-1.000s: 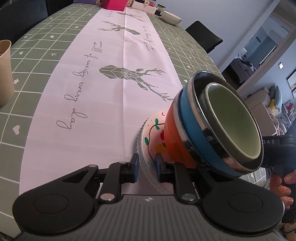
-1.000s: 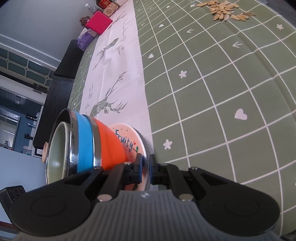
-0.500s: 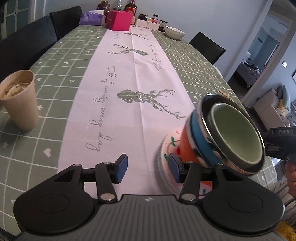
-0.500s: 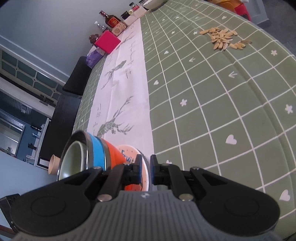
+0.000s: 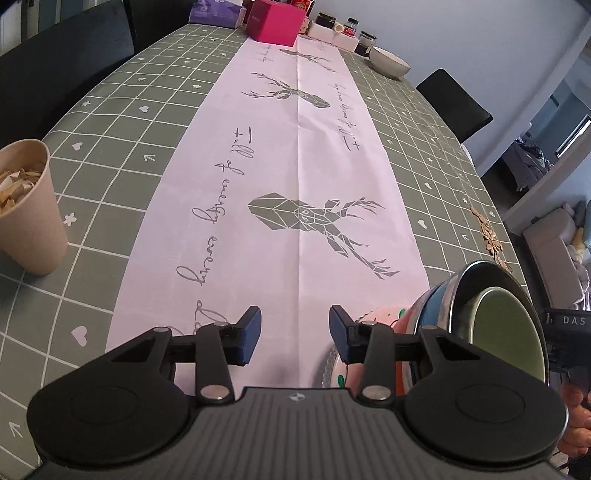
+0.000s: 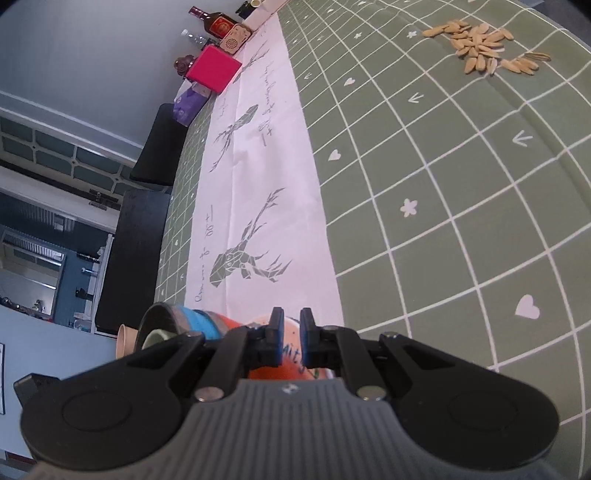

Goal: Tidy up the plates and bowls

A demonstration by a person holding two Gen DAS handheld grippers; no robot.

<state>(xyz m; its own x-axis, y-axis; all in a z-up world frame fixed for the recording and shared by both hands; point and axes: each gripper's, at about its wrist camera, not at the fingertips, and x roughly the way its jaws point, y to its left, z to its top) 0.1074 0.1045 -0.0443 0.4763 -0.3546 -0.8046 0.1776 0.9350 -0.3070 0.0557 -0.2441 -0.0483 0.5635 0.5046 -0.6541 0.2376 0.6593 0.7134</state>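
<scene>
Left wrist view: the left claw (image 5: 294, 334) stands apart with nothing between its blue pads, having just narrowed a little, over the pale runner (image 5: 295, 166) down the middle of the worktop (image 5: 110, 110). Near the worktop's left edge a paper cup (image 5: 27, 218) holds pale husks. At lower right a stack of nested bowls (image 5: 491, 325) tips on its side: green inside steel, then blue, then orange, with a printed plate (image 5: 384, 314) under the base. A white bowl (image 5: 389, 62), its contents hidden, sits at the far end beside jars (image 5: 343, 29) and a pink box (image 5: 275, 18).

Right wrist view: the right claw (image 6: 291, 328) is clamped on the plate's rim (image 6: 291, 356), and the bowl stack (image 6: 184, 325) leans off to its left. Only here do the loose seeds (image 6: 484, 44) toward the worktop's right edge show clearly, and a bottle (image 6: 216, 22) at the far end.
</scene>
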